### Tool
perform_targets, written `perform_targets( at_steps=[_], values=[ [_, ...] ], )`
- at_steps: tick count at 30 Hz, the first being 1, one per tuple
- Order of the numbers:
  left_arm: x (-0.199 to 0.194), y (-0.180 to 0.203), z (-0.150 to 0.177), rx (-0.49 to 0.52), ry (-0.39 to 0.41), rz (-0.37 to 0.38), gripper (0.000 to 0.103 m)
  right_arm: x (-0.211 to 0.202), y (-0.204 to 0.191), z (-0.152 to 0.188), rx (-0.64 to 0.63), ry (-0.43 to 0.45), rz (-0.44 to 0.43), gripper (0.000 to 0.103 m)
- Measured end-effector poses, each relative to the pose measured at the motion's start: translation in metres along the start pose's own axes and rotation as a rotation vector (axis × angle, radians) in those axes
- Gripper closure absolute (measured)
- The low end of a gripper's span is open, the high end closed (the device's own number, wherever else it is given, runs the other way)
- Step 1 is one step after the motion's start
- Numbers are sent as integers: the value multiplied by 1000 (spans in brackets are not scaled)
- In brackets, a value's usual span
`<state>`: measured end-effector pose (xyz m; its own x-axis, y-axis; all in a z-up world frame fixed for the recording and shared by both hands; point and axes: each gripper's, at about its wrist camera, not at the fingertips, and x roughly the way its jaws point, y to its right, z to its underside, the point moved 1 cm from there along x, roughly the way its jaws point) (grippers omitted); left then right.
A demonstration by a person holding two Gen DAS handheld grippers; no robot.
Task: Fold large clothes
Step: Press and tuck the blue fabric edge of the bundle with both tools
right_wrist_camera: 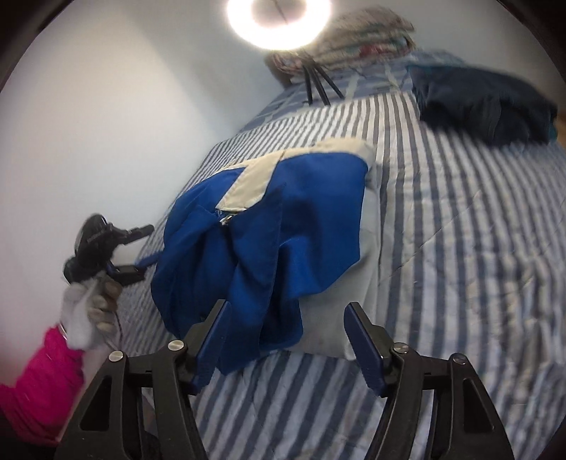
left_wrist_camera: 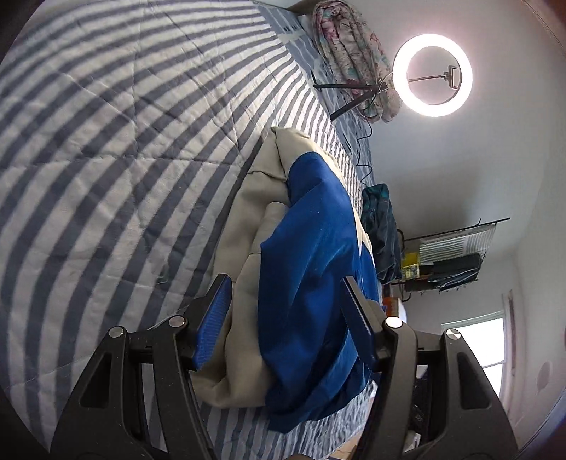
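Observation:
A blue and beige jacket (left_wrist_camera: pixel 311 265) lies bunched on the striped quilt (left_wrist_camera: pixel 106 141), near the bed's wall-side edge. My left gripper (left_wrist_camera: pixel 286 318) is open, its blue pads standing either side of the jacket's near end without pressing on it. In the right wrist view the jacket (right_wrist_camera: pixel 300 219) shows a zip and a beige panel. My right gripper (right_wrist_camera: pixel 286 339) is open too, blue cloth drooping beside its left finger (right_wrist_camera: pixel 215 339). The left gripper (right_wrist_camera: pixel 145 247) appears there at the jacket's left corner, in a white-gloved hand (right_wrist_camera: pixel 81 315) with a pink sleeve (right_wrist_camera: pixel 39 382).
The quilt (right_wrist_camera: pixel 460 247) spreads wide to the right. A dark folded pile (right_wrist_camera: pixel 488 106) sits at the far right. A floral bundle (right_wrist_camera: pixel 371 32) and a ring light (left_wrist_camera: pixel 400 75) on a tripod (left_wrist_camera: pixel 346 86) stand at the head. Beyond the bed are a teal garment (left_wrist_camera: pixel 380 226) and a rack (left_wrist_camera: pixel 452 254).

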<state>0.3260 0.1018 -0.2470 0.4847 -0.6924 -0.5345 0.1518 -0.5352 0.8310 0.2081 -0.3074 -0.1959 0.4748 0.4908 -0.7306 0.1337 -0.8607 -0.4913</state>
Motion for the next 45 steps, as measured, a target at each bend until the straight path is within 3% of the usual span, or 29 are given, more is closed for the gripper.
perform_targets(
  at_steps=[5, 10, 11, 12, 14, 17, 19, 21, 23, 26, 28, 31, 33, 34, 35, 40, 43, 45],
  values=[
    [13, 1, -5, -21, 12, 34, 43, 15, 14, -7, 86, -15, -68, 42],
    [19, 13, -6, 20, -2, 30, 83, 18, 26, -13, 165, 2, -129, 52],
    [21, 17, -6, 29, -4, 17, 99, 20, 27, -14, 171, -3, -125, 57],
    [23, 20, -8, 31, -3, 16, 100, 23, 28, -14, 175, -10, -123, 61],
    [21, 24, -5, 36, 16, 5, 102, 28, 29, -15, 192, -31, -144, 86],
    [10, 32, 3, 36, 27, 23, 103, 26, 21, -20, 171, -36, -143, 103],
    [-1, 36, 11, 51, 42, 28, 103, 14, 9, -25, 95, -30, -92, 103],
    [-7, 32, 21, 56, 49, 12, 103, 6, 9, -32, 85, -15, -93, 103],
    [0, 19, 27, 79, 45, -85, 103, 1, 14, -28, 94, -3, -85, 103],
    [9, 0, 28, 38, 35, -90, 103, 19, 24, -16, 101, -58, -30, 103],
    [11, 2, 29, 66, 33, -114, 103, 24, 25, -11, 93, -70, -2, 103],
    [2, 19, 29, 152, 21, -170, 103, 15, 17, -15, 64, -65, 17, 101],
    [-11, 30, 28, 222, 38, -205, 103, 3, 10, -19, 8, -79, 50, 90],
    [-19, 36, 29, 260, 51, -224, 103, -7, 4, -21, -36, -70, 74, 76],
    [-26, 41, 29, 290, 67, -235, 103, -18, -1, -24, -80, -47, 104, 72],
    [-36, 81, 12, 422, 137, -275, 103, -51, -20, -53, -179, 90, 145, 71],
    [-17, 105, -3, 476, 156, -291, 103, -36, -28, -82, -225, 136, 178, 71],
    [0, 119, -11, 510, 158, -316, 97, -19, -33, -96, -233, 140, 178, 71]
  ],
)
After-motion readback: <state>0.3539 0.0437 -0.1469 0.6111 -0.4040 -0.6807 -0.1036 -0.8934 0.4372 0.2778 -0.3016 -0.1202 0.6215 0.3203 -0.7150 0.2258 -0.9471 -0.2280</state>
